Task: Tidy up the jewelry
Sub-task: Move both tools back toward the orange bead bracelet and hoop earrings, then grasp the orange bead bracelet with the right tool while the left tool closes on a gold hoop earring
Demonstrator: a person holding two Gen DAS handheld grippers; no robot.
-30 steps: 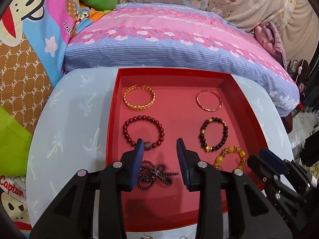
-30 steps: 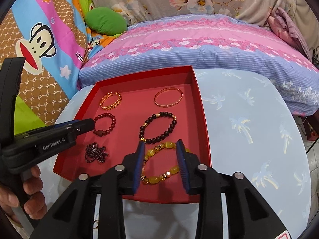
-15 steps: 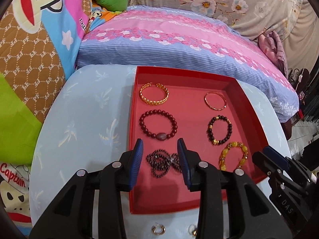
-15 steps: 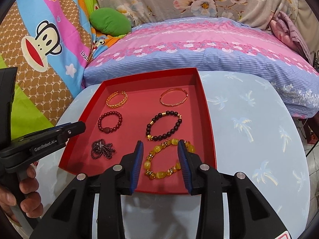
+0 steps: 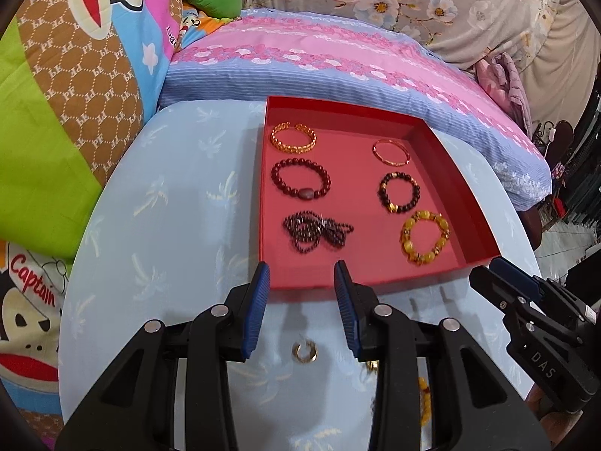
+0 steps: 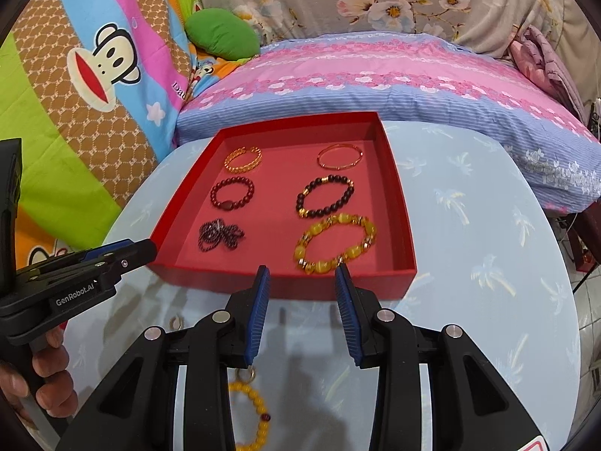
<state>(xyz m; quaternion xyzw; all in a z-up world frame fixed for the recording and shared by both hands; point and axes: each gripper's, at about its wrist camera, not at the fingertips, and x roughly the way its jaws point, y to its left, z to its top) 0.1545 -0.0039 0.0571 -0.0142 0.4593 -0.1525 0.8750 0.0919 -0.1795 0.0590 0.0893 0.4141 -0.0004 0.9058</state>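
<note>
A red tray (image 5: 375, 112) (image 6: 285, 285) on the pale blue table holds several bracelets: a gold chain cuff (image 5: 293, 137), a thin gold bangle (image 5: 390, 152), a dark red bead bracelet (image 5: 300, 179), a black bead bracelet (image 5: 399, 191), a yellow bead bracelet (image 5: 425, 236) (image 6: 335, 243) and a tangled dark bead strand (image 5: 317, 230) (image 6: 220, 233). My left gripper (image 5: 300, 278) is open and empty, just in front of the tray. My right gripper (image 6: 302, 282) is open and empty at the tray's near wall. A small gold ring (image 5: 304, 351) lies under the left gripper.
A yellow bead bracelet (image 6: 252, 413) with a gold ring lies on the table (image 6: 488, 263) near me, partly hidden by the right gripper. Another small ring (image 6: 175, 323) lies to its left. A pink and blue striped cushion (image 5: 338, 64) borders the table's far side.
Both grippers have pulled back toward me, out of the tray to in front of its near wall. The dark bead strand and yellow bracelet stay in the tray. Rings on the table came into view.
</note>
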